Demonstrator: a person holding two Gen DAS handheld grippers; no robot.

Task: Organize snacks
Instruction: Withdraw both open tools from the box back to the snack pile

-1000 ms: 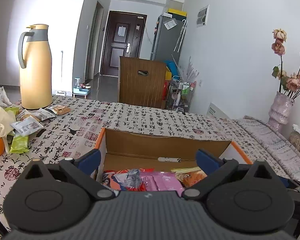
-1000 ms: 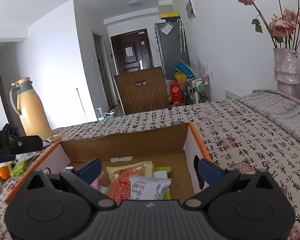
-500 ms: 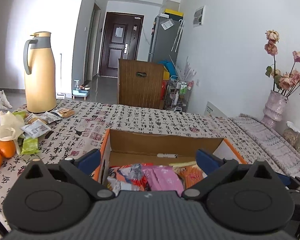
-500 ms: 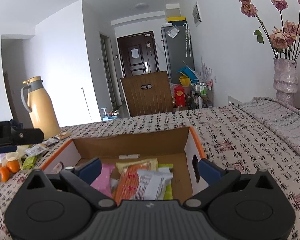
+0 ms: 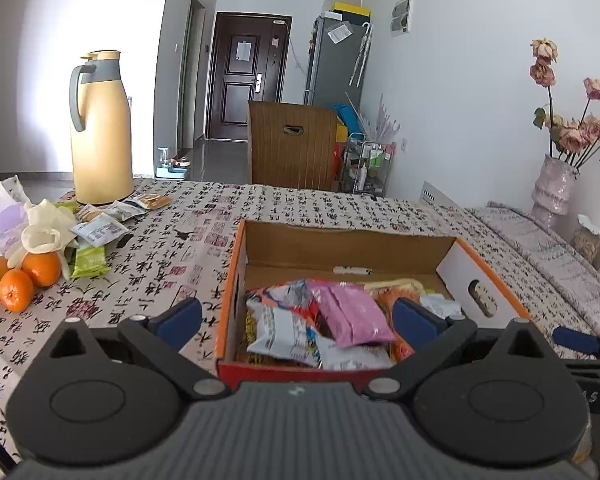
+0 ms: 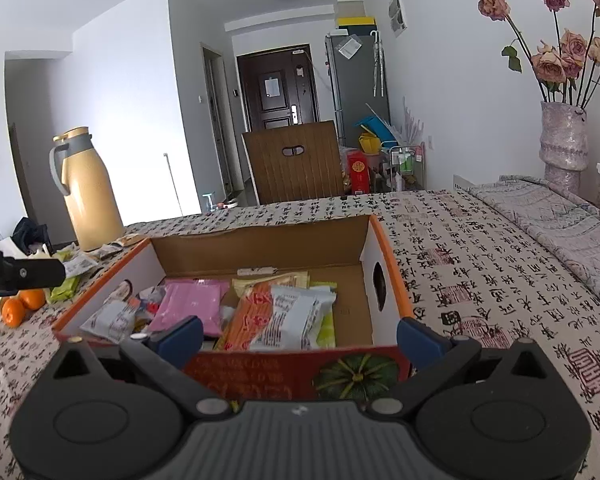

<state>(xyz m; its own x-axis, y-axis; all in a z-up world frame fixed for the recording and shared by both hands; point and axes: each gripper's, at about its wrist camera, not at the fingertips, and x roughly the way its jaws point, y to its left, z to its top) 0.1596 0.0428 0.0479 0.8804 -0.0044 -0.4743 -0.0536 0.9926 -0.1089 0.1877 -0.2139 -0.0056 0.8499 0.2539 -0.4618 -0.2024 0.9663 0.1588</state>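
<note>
Both tools stand empty above the near end of the cardboard box (image 5: 342,246), which sits on the bench (image 5: 172,252) under its calligraphy-print cloth. The left tool (image 5: 296,318) has its blue pads spread wide with nothing between them, one pad showing over the cloth left of the box and the other over the box interior. The right tool (image 6: 298,338) is equally wide and holds nothing, its pads framing the box's red near wall.

Several snacks already lie in the box: a pink packet (image 5: 356,314), a white and silver packet (image 5: 284,332), and an orange packet (image 6: 254,316) beside a white one (image 6: 294,314). The sorting is only partly done, though, since a cluster of loose snack packets (image 5: 100,230) lies on the cloth well to the left of the box, near the yellow thermos jug (image 5: 100,132) and just beyond three oranges (image 5: 22,276) (whether the oranges count as snacks is unclear).

The step in hand looks like the pause between placements, both tools free over the box. The next move probably falls to the left tool, which is nearer the pile: swing left, come down over one flat packet such as the green one (image 5: 88,260), and close on an edge, because thin wrappers lying flat on cloth give little to pinch
</note>
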